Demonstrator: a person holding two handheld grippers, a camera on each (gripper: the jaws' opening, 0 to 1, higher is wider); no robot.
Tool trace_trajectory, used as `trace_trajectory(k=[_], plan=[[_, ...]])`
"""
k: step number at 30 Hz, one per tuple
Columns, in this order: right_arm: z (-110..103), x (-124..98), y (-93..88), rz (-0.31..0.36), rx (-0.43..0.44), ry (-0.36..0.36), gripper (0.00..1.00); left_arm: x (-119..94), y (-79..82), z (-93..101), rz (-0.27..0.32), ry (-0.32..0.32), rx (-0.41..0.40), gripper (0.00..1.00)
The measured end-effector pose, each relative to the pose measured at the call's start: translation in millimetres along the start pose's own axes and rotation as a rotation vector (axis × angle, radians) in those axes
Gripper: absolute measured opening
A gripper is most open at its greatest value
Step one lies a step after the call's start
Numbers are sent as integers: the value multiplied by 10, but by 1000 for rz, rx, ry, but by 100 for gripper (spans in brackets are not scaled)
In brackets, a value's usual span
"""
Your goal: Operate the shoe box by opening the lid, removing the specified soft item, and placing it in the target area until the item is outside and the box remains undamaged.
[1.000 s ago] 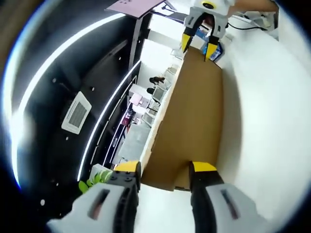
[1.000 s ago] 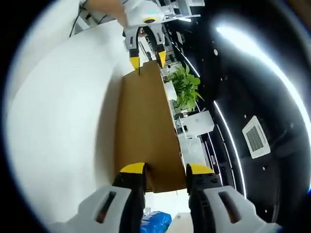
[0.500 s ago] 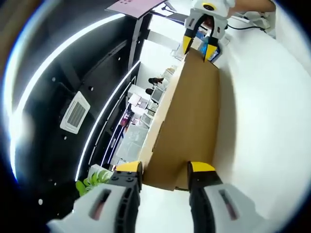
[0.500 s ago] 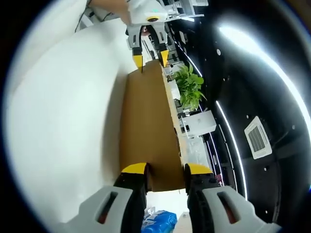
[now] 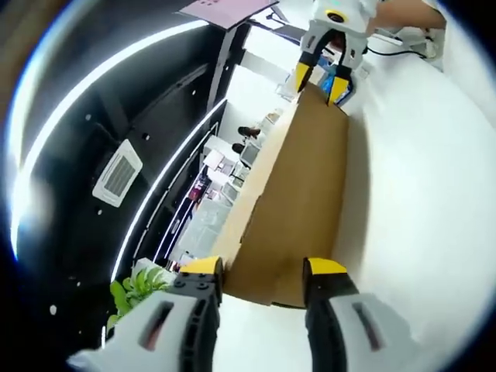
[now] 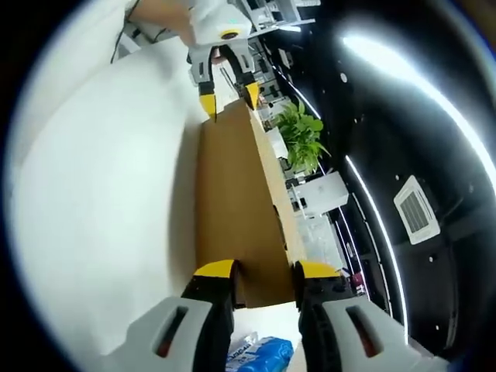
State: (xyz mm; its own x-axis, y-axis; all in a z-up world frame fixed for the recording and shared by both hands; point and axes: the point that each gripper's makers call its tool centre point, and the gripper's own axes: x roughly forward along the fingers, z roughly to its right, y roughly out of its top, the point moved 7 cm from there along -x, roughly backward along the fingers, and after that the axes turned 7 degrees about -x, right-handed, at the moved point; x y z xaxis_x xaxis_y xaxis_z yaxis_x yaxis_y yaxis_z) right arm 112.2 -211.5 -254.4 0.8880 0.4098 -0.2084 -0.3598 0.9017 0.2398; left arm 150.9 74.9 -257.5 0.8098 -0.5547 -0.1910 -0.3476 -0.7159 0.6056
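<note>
The lid (image 5: 298,201) stretches lengthwise between the left claw (image 5: 263,271) and right claw (image 6: 260,271), each clamped on its own end.

Brown lid (image 5: 298,201) tilted up steeper off white table (image 5: 434,201) than before; blue packet (image 6: 260,355) under its right-gripper end more exposed. Both grippers' clamp on lid ends unchanged.

Looks like an open-plan office or showroom: black ceiling (image 5: 101,93) with long light strips (image 6: 372,54) and a square vent (image 5: 118,172), rows of desks (image 5: 221,167) far back, potted plant (image 6: 301,139), wide white table (image 6: 101,178) up front.
</note>
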Motion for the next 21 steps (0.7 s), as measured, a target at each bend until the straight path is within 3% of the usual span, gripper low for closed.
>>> trace_trajectory(k=[5,7,9,13,15,17,21], plan=[[4,-1,-5,17,57,-1,29,11,-1,10,0,14,6,39],[22,-4,3,25,124,-2,28,10,0,14,-3,17,3,40],[28,-3,-7,28,148,-7,28,4,12,5,46,4,-129,40],[16,1,-33,54,156,-19,28,-10,26,-37,67,-27,-232,41],[36,2,-32,77,259,-37,27,-16,27,-51,73,-28,-257,42],[59,-9,1,80,374,-4,29,-15,33,-36,87,-51,-318,47],[138,-25,-15,58,415,-2,33,-26,71,-53,132,-83,-534,57]])
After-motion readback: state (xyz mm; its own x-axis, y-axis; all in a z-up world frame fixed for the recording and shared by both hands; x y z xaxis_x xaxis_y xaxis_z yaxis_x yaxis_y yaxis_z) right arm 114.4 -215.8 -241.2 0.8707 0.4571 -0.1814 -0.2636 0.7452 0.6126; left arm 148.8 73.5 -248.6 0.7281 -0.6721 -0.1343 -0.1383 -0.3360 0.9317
